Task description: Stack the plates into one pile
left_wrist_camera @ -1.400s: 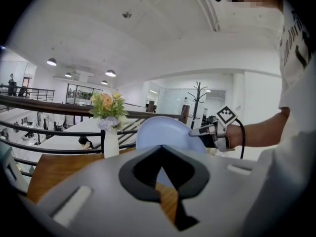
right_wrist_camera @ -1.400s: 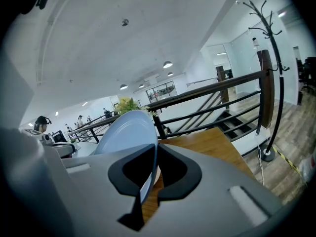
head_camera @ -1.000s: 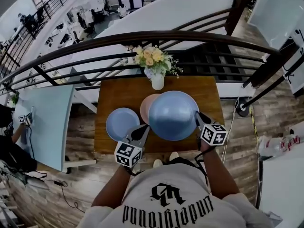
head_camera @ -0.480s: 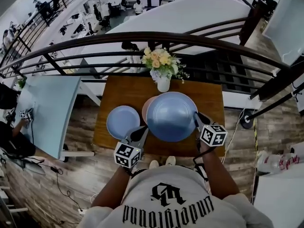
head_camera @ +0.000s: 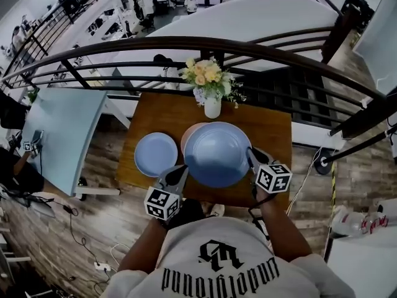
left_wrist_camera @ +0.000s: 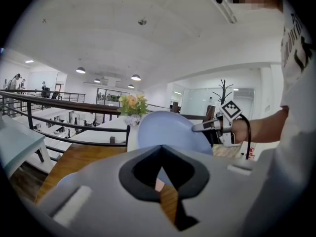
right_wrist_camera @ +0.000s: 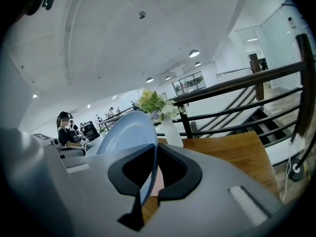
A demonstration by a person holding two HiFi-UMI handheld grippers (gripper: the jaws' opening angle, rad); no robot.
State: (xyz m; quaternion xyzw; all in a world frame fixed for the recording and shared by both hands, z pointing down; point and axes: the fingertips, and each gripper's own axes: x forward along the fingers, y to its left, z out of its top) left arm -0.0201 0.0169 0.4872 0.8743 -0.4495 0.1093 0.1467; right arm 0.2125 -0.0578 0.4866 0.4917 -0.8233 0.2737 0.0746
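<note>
The left gripper (head_camera: 181,168) has its jaws together with nothing between them, its tip just at the near left rim of the big blue plate (head_camera: 217,154). The right gripper (head_camera: 251,155) is clamped on that plate's right rim and holds it tilted above the table (head_camera: 273,120), partly over the pink plate (head_camera: 190,135). A small blue plate (head_camera: 156,154) lies on the table to the left. A flower vase (head_camera: 212,107) stands by the far edge.

Pale blue all over, that big plate (head_camera: 217,154)! The smaller plate (head_camera: 156,154) is the same soft blue, and there's a pink plate (head_camera: 188,135). Warm brown wood-grain tabletop (head_camera: 267,123), white vase (head_camera: 212,107), yellow-and-peach flowers (head_camera: 203,73).
</note>
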